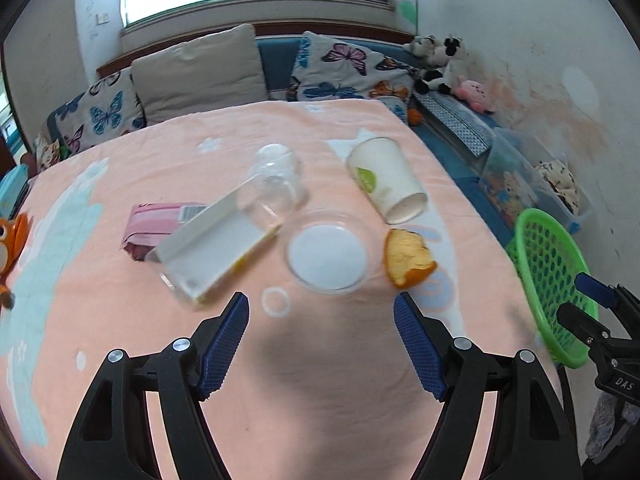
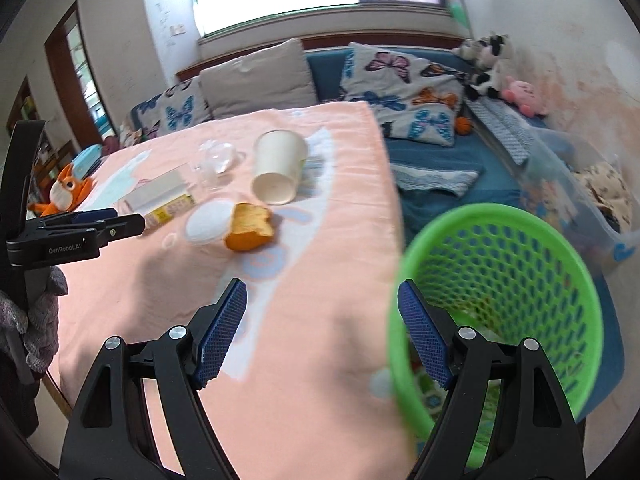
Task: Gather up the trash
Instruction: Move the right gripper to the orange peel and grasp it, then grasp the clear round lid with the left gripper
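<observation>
Currently both my claws are released, gripping nothing: left claw (image 1: 321,312) hovers over the table (image 1: 320,380) just short of the lid (image 1: 328,251) and orange peel (image 1: 407,258); right claw (image 2: 322,300) straddles the green basket (image 2: 500,300) rim.

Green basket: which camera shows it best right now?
The right wrist view: the basket fills the lower right, rim and mesh inside showing, with the open right gripper straddling its near rim. The left wrist view catches only its outside at the table's right edge.
</observation>
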`<state>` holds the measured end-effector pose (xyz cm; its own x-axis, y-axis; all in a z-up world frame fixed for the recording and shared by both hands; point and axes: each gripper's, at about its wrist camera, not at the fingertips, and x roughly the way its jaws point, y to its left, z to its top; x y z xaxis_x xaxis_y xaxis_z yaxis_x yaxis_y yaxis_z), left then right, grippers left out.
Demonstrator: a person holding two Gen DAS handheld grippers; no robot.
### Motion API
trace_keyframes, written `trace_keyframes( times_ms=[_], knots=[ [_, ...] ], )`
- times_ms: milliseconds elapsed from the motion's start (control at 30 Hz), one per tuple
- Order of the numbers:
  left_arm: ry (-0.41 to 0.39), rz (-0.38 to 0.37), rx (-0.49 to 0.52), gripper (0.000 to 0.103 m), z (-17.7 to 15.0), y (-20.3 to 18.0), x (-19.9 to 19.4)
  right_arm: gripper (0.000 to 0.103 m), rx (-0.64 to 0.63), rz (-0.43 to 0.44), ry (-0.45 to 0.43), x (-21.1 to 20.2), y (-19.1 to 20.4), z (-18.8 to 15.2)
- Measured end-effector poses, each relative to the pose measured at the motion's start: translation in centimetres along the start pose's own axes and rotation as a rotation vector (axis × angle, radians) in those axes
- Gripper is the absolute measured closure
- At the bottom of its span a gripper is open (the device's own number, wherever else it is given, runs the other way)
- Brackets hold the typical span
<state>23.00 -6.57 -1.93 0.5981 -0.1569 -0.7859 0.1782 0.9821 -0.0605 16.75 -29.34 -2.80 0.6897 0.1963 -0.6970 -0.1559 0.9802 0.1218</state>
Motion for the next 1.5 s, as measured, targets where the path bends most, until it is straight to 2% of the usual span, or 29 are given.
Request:
trace_keyframes(
  times_ms=[467,800,900,1000,1167,1333,1500],
  knots=[
    [0.023,0.012,-0.044,0.039,-0.6,4.4,1.4,0.036,-0.097,0.070,0.095,8.2,5.5,2.4],
    [0.058,-0.018,-0.062,0.040,-0.9,5.6,3.5,0.038,-0.119,0.063,0.154,13.3,6.2,3.3],
    [0.068,-0.028,-0.062,0.040,-0.9,5.6,4.1,0.041,-0.133,0.055,0.168,14.2,6.3,3.4],
    [0.077,-0.036,-0.059,0.040,-0.8,5.5,4.7,0.042,-0.167,0.029,0.159,14.5,6.8,3.3],
    [0.093,-0.053,-0.055,0.040,-0.5,4.8,5.7,0.053,-0.173,0.033,0.152,14.4,6.6,3.3],
    [0.097,-0.064,-0.035,0.030,-0.2,3.9,6.5,0.056,-0.136,0.056,0.145,13.7,5.6,3.4],
    [0.098,-0.074,0.005,0.025,0.2,2.7,7.2,0.059,-0.109,0.066,0.133,12.3,4.5,3.3]
  ],
)
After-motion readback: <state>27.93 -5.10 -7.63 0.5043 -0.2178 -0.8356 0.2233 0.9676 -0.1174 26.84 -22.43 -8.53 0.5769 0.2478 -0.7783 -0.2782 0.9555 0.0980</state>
